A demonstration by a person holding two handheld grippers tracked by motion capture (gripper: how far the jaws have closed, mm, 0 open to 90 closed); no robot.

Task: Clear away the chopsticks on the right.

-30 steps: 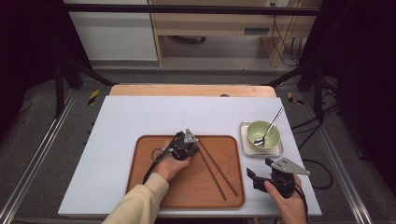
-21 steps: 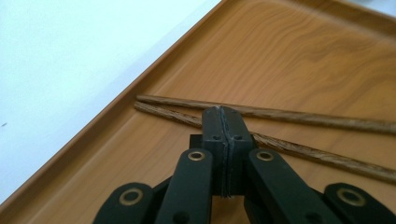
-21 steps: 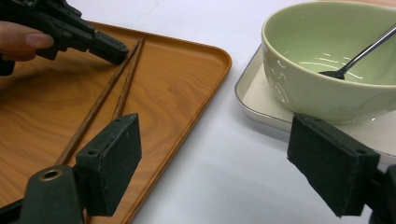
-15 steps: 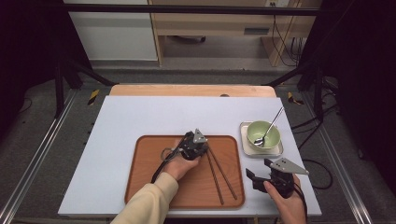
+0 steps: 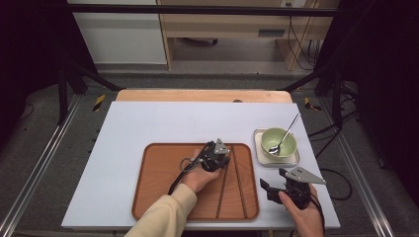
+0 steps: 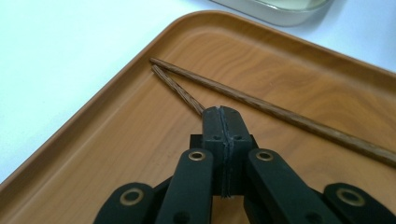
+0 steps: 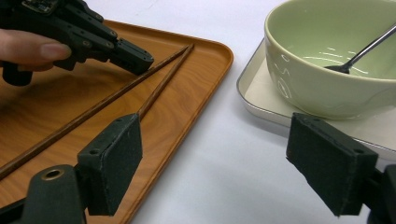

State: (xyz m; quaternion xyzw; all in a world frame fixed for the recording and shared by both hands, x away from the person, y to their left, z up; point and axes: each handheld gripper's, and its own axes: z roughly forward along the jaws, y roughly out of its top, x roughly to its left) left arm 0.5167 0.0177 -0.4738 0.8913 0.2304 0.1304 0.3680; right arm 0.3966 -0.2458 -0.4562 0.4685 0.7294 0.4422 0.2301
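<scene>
1. Left gripper (image 5: 221,159): jaws fully closed, tips set down on the near chopstick (image 6: 177,88) inside the wooden tray (image 5: 163,197); whether the stick is pinched or merely pressed under the tips cannot be told.
2. Far chopstick (image 6: 280,114): lies free alongside, its end meeting the first near the tray's far right corner, so the pair forms a narrow V that leaves room to work on one stick alone.
3. Right gripper (image 7: 233,154): jaws wide apart, holding nothing, parked over the table's near right edge beside the tray, apparently waiting.
4. Green bowl (image 5: 278,142) with spoon (image 5: 288,131): stands on a small plate (image 5: 262,159) just beyond the tray's right edge, a likely destination.
</scene>
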